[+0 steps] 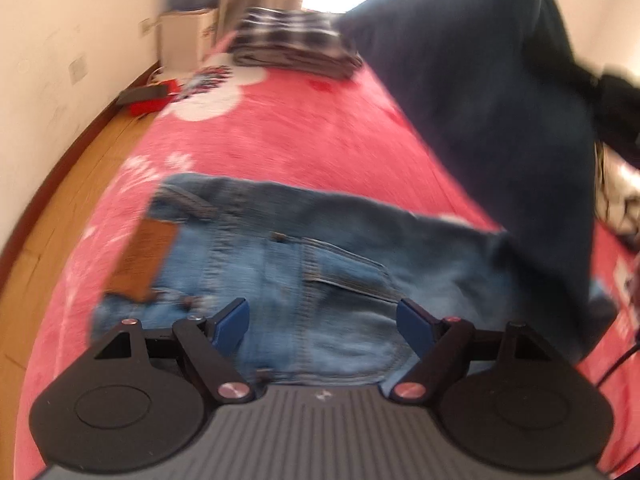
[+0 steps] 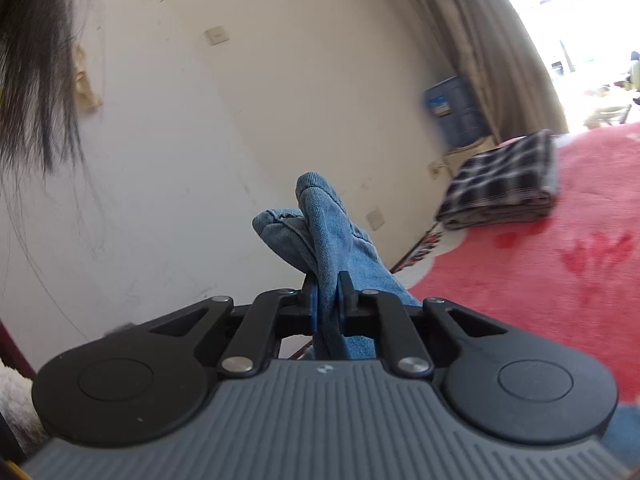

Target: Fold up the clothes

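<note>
The left gripper (image 1: 322,322) hangs with its blue-padded fingers (image 1: 232,322) spread wide, holding nothing, over light-blue denim jeans (image 1: 280,264) lying on the bed's pink fleece blanket (image 1: 288,136). Farther back sits a folded black-and-white plaid garment (image 1: 292,40). The right gripper (image 2: 328,300) has its fingers pinched tight on a bunched fold of the denim, raised off the bed.

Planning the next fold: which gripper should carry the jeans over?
Right. The right gripper is already shut on the jeans fabric; the left gripper is open, over the waistband, gripping nothing.
</note>
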